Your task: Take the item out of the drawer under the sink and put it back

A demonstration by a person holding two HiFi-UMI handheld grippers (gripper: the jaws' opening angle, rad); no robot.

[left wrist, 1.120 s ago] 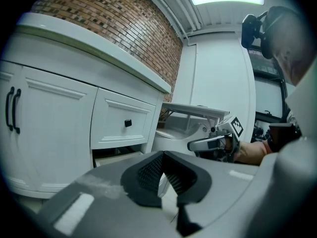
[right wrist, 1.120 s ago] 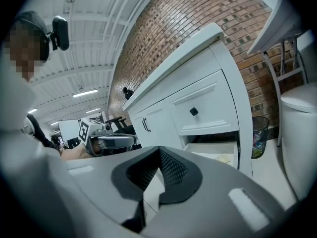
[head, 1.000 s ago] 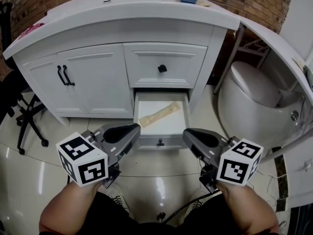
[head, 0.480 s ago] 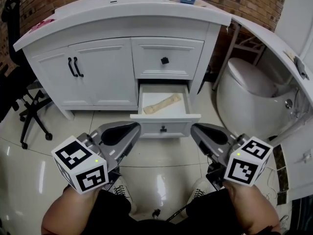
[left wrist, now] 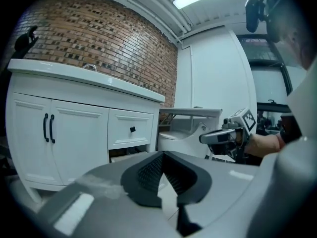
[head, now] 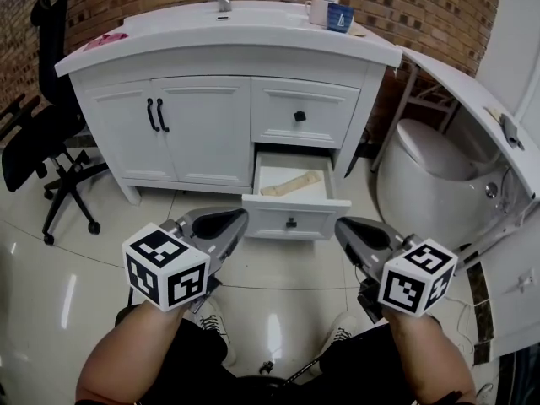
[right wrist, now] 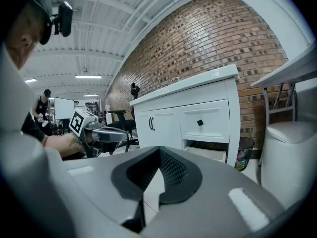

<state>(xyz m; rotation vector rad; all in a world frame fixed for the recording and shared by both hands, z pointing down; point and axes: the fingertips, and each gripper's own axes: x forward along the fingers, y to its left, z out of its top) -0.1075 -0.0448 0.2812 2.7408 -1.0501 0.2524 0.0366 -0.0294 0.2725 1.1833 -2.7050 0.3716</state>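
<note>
The white vanity [head: 211, 99] has its lower drawer [head: 291, 220] pulled open under the shut upper drawer [head: 299, 115]. A beige bone-shaped item [head: 292, 183] lies inside the open drawer. My left gripper [head: 228, 220] hovers over the floor to the left of the drawer front, shut and holding nothing. My right gripper [head: 344, 226] hangs just right of the drawer front, also shut and holding nothing. In the left gripper view the left gripper [left wrist: 162, 155] points at the vanity. The right gripper [right wrist: 159, 150] does the same from the other side.
A black office chair [head: 46, 142] stands left of the vanity. A white toilet [head: 430, 154] and a curved white counter [head: 460, 87] are on the right. A cup and bottles [head: 329, 11] sit by the sink. A bin [right wrist: 242, 155] stands beside the vanity.
The vanity and drawer sit farther off than a second ago, so both grippers have drawn back from the drawer. The item still lies in the open drawer.
</note>
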